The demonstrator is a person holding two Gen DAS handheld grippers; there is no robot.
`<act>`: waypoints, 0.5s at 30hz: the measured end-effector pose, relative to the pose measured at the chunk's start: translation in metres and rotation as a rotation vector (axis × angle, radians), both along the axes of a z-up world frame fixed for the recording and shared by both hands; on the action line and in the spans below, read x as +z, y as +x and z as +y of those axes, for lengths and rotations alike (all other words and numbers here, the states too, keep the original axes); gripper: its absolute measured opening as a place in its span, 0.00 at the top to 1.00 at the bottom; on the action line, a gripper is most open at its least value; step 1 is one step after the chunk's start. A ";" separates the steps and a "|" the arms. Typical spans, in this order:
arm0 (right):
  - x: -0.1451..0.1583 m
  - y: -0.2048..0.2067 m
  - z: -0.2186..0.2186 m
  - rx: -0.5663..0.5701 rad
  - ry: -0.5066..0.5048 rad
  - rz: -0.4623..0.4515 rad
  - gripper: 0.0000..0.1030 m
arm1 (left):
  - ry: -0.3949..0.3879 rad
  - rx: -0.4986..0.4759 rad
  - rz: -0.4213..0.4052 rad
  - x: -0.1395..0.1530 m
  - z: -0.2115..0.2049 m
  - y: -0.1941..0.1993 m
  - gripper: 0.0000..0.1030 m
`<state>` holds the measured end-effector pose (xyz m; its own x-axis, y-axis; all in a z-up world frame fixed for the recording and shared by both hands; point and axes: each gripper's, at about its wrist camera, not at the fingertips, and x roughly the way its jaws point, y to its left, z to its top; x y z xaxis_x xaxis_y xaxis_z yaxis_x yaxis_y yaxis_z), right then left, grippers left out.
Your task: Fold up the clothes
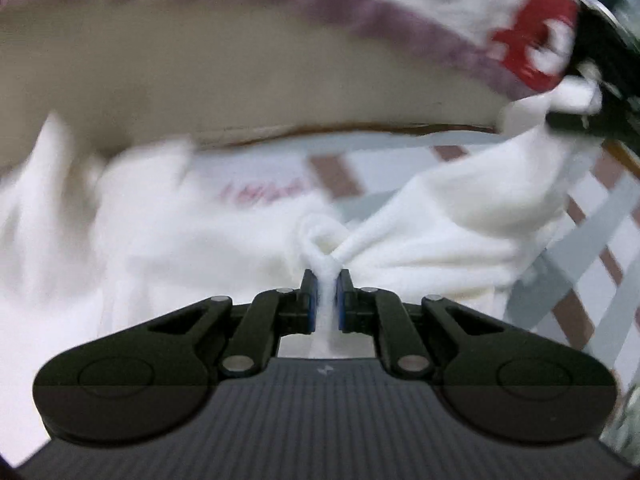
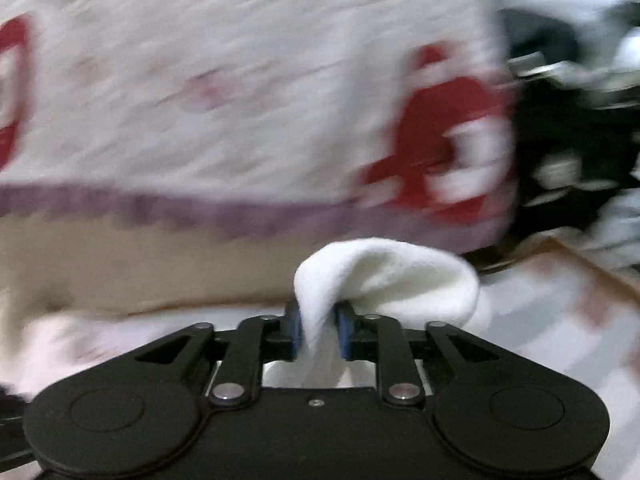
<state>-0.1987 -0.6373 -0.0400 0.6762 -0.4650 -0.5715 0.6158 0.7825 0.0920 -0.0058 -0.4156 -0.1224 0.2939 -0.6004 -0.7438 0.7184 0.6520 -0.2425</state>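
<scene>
A white fleecy garment (image 1: pixel 160 232) with faint pink lettering hangs in front of the left wrist camera. My left gripper (image 1: pixel 327 280) is shut on a bunched edge of it, the cloth squeezed between the blue pads. In the right wrist view my right gripper (image 2: pixel 320 316) is shut on another fold of the white garment (image 2: pixel 384 276), which curls over the right finger. In the left wrist view my right gripper (image 1: pixel 576 112) also shows at the upper right, clamped on a corner of the same cloth. Both views are blurred.
A white cloth with red figures and a mauve border (image 2: pixel 248 92) lies on a beige surface (image 1: pixel 200 80) beyond. Below is a floor of white and brown-red tiles (image 1: pixel 600 208). A dark heap of black-and-white fabric (image 2: pixel 576 128) sits at the right.
</scene>
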 end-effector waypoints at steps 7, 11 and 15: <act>-0.022 -0.013 0.003 0.082 0.116 -0.040 0.40 | 0.079 0.107 0.053 -0.020 0.049 0.021 1.00; -0.046 -0.035 -0.037 -0.051 0.228 -0.004 0.40 | 0.026 0.118 0.131 -0.026 0.063 0.035 1.00; -0.062 -0.046 -0.056 -0.123 0.324 -0.025 0.40 | -0.003 0.087 0.125 -0.019 0.065 0.036 1.00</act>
